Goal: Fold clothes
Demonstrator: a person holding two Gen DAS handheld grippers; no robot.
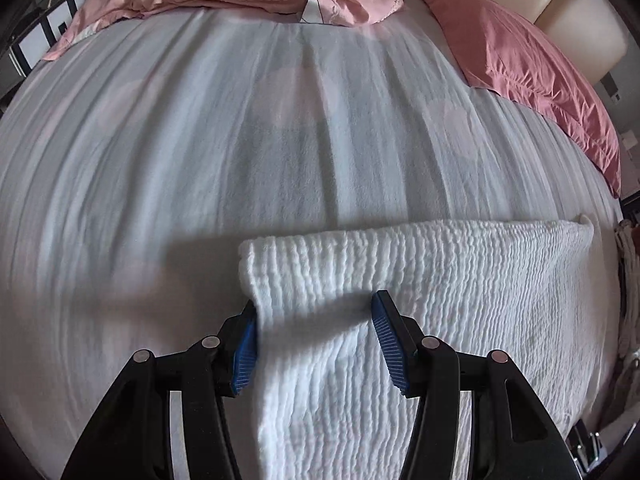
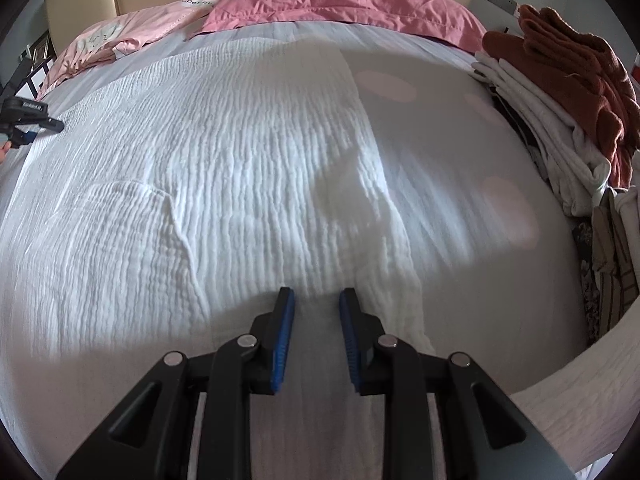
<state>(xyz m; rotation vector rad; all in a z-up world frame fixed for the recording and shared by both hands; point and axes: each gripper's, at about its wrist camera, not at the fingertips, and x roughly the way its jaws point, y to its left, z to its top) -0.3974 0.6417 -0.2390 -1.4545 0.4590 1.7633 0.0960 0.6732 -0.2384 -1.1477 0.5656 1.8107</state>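
the white garment (image 2: 224, 168) lies spread on the bed (image 2: 460, 152), just ahead of and under both grippers. left gripper (image 1: 314, 322) is spread, straddling its edge; right gripper (image 2: 316, 306) is spread above it, holding nothing. folding looks barely begun; 1 pile (image 2: 560, 120) waits right.

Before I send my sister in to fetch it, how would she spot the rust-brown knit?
Start at the bed with the pink pillow at its head. Along its right edge runs a heap of white laundry. The rust-brown knit lies crumpled on top, nearest the pillow, the heap's only dark, fuzzy piece.
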